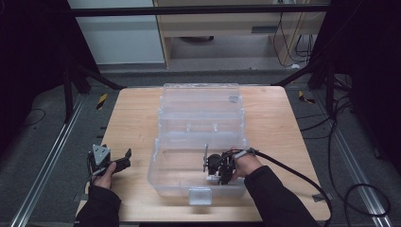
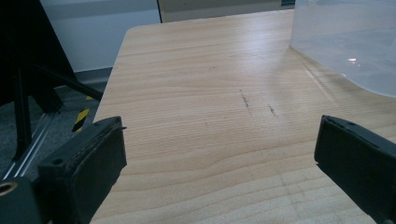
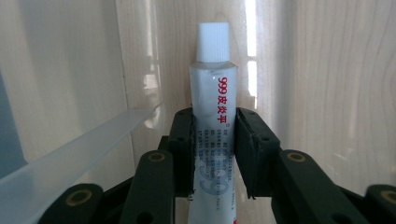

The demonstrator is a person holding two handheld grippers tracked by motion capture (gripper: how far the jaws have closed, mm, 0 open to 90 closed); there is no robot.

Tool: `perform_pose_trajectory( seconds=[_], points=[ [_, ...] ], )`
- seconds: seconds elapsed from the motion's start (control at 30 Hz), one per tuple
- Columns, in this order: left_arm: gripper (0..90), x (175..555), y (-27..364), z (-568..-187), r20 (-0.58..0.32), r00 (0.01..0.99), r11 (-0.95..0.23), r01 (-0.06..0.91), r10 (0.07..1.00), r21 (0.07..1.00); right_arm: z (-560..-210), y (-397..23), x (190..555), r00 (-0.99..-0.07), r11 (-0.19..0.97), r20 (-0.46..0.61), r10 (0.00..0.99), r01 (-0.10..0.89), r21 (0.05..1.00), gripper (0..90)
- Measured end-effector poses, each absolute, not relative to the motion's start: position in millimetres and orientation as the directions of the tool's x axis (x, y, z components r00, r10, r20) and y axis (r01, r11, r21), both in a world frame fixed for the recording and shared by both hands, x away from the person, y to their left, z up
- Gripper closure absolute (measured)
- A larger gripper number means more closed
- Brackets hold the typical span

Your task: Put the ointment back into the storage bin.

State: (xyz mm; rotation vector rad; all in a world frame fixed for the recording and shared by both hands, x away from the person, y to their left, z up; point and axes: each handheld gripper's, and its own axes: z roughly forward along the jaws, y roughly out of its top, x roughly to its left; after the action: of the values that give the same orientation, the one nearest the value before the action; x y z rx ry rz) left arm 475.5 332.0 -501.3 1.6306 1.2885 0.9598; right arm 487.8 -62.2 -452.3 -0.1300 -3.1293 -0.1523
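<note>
1. In the high view we see a wooden table [image 1: 137, 123] carrying a clear plastic box [image 1: 201, 118] with its lid thrown back. Our right gripper [image 1: 208, 163] reaches down inside the front compartment, near the box's front wall, and what it carries is too small here to make out. Our left gripper [image 1: 124, 158] rests on the table to the left of the box and well apart from it, and its jaws are spread.

2. In the left gripper view the left gripper [image 2: 219, 154] stands wide open with nothing between the two black pads, which look matte and slightly rubbery. Below lies pale wood with fine straight grain and a few dark scuffs. A rounded corner of the clear plastic box [image 2: 345, 42] shows at the upper right, cloudy and smooth.

3. In the right gripper view the right gripper [image 3: 214, 149] pinches a slim white ointment tube [image 3: 212, 126] around its middle, and the tube's ribbed white cap [image 3: 212, 42] points away from the camera. The tube is soft and glossy, with red and grey print. Around it are the box's translucent walls, with the wood showing through. We judge the step to be setting the tube down in this compartment. To do it well we would hold a light, even squeeze so the soft body does not crease, lower it until it lies flat on the floor, then open the jaws and lift straight out, clear of the walls.
</note>
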Motion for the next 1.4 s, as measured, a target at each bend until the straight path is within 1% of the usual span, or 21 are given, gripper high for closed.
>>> perform_pose_trajectory(
  seconds=[0.1,0.2,0.3,0.4,0.43,0.5,0.63,0.77,0.9,0.93,0.97,1.1,1.23,1.3,1.4],
  points=[
    [1.6,476,332,-501,0.071,0.183,-0.133,0.349,0.980,0.928,-453,-62,488,-0.996,0.993,0.013,0.084,0.084,0.086,68.2],
    [1.6,476,332,-501,0.072,0.184,-0.133,0.349,0.980,0.928,-452,-63,488,-0.996,0.991,0.020,0.086,0.088,0.098,67.5],
    [1.6,476,332,-501,0.071,0.184,-0.133,0.349,0.980,0.928,-448,-64,487,-0.995,0.989,0.009,0.095,0.096,0.115,65.7],
    [1.6,476,332,-501,0.071,0.184,-0.133,0.349,0.980,0.928,-440,-68,487,-0.996,0.983,-0.002,0.092,0.090,0.159,64.5],
    [1.6,476,332,-501,0.071,0.184,-0.133,0.349,0.980,0.928,-437,-69,485,-0.994,0.980,0.000,0.111,0.109,0.167,63.9],
    [1.6,475,332,-501,0.071,0.183,-0.133,0.349,0.980,0.928,-428,-73,485,-0.994,0.974,-0.017,0.110,0.105,0.202,62.0],
    [1.6,476,332,-501,0.073,0.184,-0.135,0.349,0.980,0.927,-409,-83,483,-0.989,0.951,-0.034,0.144,0.128,0.281,58.1],
    [1.6,476,332,-501,0.073,0.184,-0.135,0.349,0.980,0.927,-389,-96,479,-0.981,0.912,-0.062,0.185,0.149,0.381,53.0],
    [1.6,476,332,-501,0.072,0.183,-0.134,0.349,0.980,0.927,-369,-112,476,-0.968,0.857,-0.083,0.237,0.169,0.487,50.7],
    [1.6,476,332,-501,0.072,0.183,-0.134,0.349,0.980,0.927,-369,-112,476,-0.968,0.857,-0.083,0.237,0.169,0.487,50.7],
    [1.6,476,332,-501,0.072,0.183,-0.134,0.350,0.980,0.927,-362,-122,474,-0.957,0.809,-0.091,0.274,0.179,0.560,46.7],
    [1.6,476,332,-501,0.074,0.184,-0.135,0.349,0.980,0.927,-353,-138,473,-0.927,0.722,-0.102,0.361,0.209,0.660,41.8],
    [1.6,476,332,-501,0.073,0.182,-0.134,0.350,0.981,0.927,-349,-155,471,-0.888,0.634,-0.089,0.450,0.248,0.733,35.5],
    [1.6,476,332,-501,0.072,0.182,-0.133,0.349,0.981,0.928,-348,-163,470,-0.868,0.589,-0.076,0.491,0.267,0.763,34.2],
    [1.6,476,332,-501,0.075,0.183,-0.136,0.349,0.980,0.927,-347,-178,468,-0.827,0.527,-0.075,0.558,0.283,0.801,28.7]
  ],
)
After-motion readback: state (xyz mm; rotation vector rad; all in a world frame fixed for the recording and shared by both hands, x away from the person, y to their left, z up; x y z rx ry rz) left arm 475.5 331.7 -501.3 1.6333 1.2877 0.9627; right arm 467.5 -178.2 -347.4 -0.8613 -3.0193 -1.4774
